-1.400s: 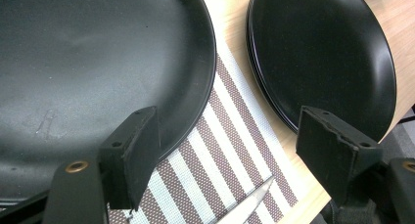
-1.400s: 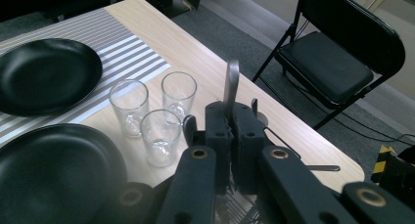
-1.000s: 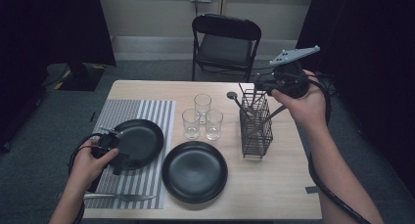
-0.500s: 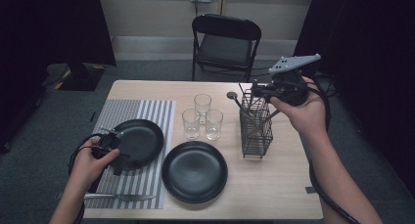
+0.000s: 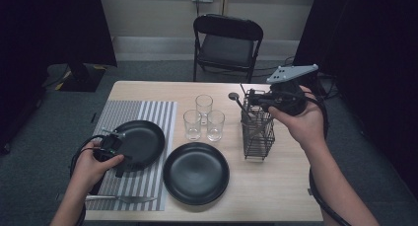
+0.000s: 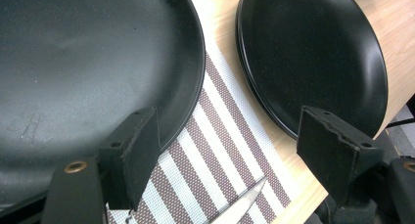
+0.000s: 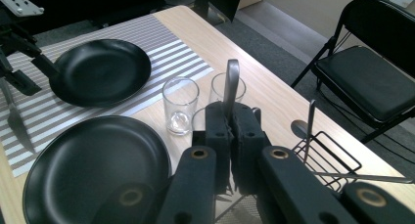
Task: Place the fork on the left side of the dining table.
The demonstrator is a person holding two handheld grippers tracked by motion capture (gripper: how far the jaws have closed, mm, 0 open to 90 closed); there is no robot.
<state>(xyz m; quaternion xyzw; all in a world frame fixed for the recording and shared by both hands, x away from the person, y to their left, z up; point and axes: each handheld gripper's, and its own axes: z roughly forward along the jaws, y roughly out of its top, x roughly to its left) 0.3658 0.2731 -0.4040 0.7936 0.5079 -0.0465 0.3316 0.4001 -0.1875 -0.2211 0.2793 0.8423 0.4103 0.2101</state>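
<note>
My right gripper (image 7: 230,117) is shut on the thin handle of a metal utensil (image 7: 231,79), which sticks up past the pads. In the high view this gripper (image 5: 252,97) hovers over the top of the black wire cutlery caddy (image 5: 257,137), and the utensil (image 5: 235,99) slants out to the left of it. My left gripper (image 6: 227,150) is open and low over the striped placemat (image 6: 220,136), its left jaw above the rim of a black plate (image 6: 73,62). In the high view the left gripper (image 5: 112,146) sits at that plate's (image 5: 143,139) near left edge.
A second black plate (image 5: 196,172) lies at the table's front middle. Three clear glasses (image 5: 203,118) stand between the plates and the caddy. A knife (image 5: 123,199) lies along the placemat's near edge. A black folding chair (image 5: 227,43) stands beyond the table.
My right hand has sunk a little toward the caddy with the utensil still gripped. The left hand has stayed put.
</note>
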